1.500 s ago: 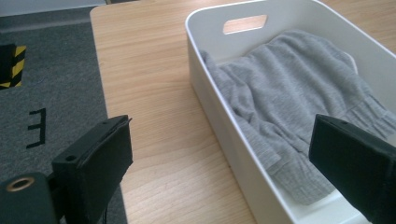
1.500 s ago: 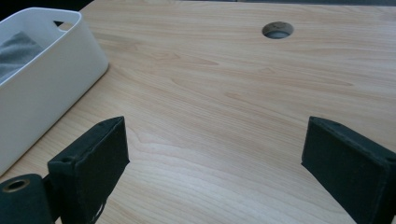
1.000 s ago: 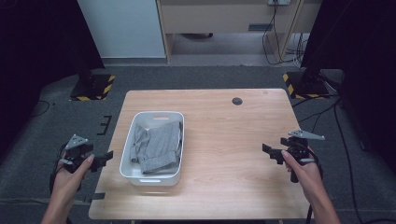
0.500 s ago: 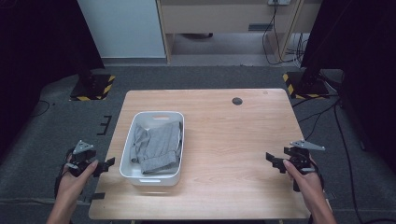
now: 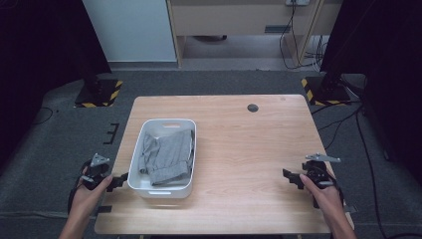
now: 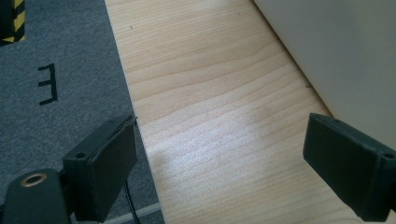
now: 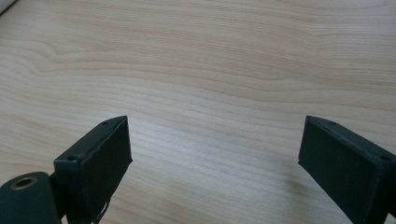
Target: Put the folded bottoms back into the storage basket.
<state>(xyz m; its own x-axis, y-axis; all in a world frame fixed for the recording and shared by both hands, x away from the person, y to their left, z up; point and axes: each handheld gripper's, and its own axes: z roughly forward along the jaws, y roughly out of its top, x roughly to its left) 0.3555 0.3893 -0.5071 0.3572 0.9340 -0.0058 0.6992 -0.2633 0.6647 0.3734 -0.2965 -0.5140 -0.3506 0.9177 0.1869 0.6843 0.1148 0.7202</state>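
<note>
While both tools stand idle, the high view places the white tub [image 5: 164,188] on the left half of the wooden table [image 5: 249,149], with a grey cloth [image 5: 166,157] lying crumpled inside it, bunched toward the tub's near end and leaving its far end bare. The left gripper [image 5: 121,179] sits just beside the tub's near left corner, apart from it so far as can be told; the right gripper [image 5: 290,177] rests well to the right of the tub, near the table's right edge. In the left gripper view, the left gripper [image 6: 233,163] has its jaws spread wide with nothing between them, the tub wall [image 6: 345,51] rising at the upper right and the table's edge running beneath the left jaw. In the right gripper view, the right gripper [image 7: 215,163] likewise stands wide apart over bare wood, holding nothing. Judgement: the cloth appears light, soft and limp; it will sag and drag rather than lift as one piece. A raised fold near the middle of the heap offers the surest hold, pinched deep enough that the fabric does not slip out. The tub looks rigid and smooth-sided, and may slide if the cloth snags on its rim.
</note>
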